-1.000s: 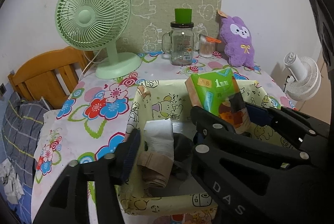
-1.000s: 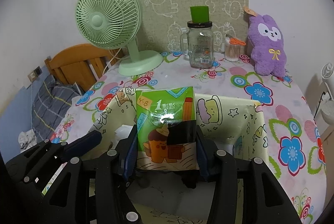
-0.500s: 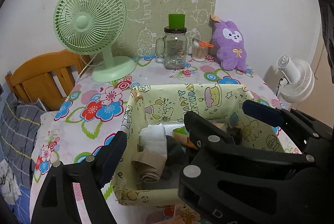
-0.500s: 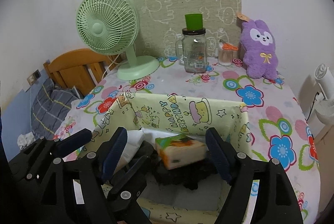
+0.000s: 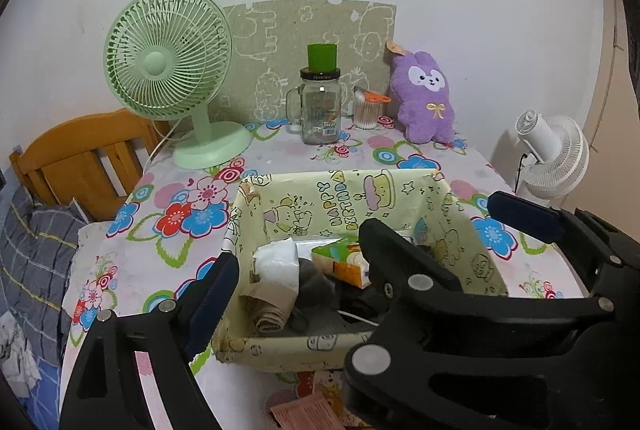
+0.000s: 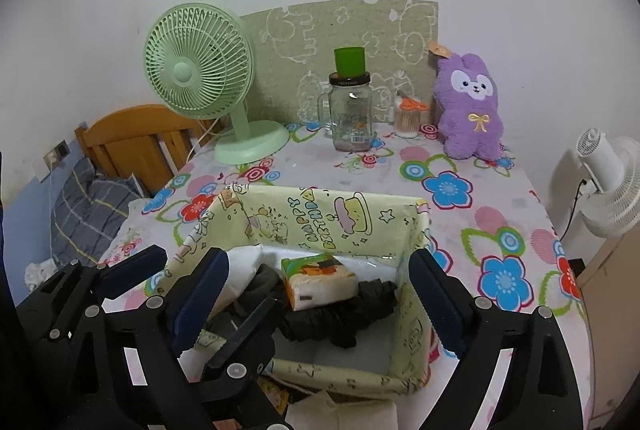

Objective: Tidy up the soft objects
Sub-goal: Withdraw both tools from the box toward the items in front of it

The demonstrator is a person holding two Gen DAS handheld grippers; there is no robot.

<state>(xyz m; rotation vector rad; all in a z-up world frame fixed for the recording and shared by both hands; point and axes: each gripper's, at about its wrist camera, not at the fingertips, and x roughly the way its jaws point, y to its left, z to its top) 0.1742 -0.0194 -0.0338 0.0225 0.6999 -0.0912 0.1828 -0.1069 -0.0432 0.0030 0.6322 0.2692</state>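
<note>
Fabric box [image 6: 362, 218] printed "HAPPY BIRTHDAY" holds tissue pack [image 6: 318, 282]; both hand-held grippers [image 6: 316, 294] [image 5: 296, 270] spread, empty.

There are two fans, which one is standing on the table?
The green fan stands on the flowered table, at the back left near the glass jar. The white fan sits off the table's right edge, lower down.

Tissue pack [image 6: 318, 282] now released into box [image 6: 414, 226].

both wrist views close above the shared box [image 5: 460, 226] [image 6: 416, 270], facing wallward
</note>
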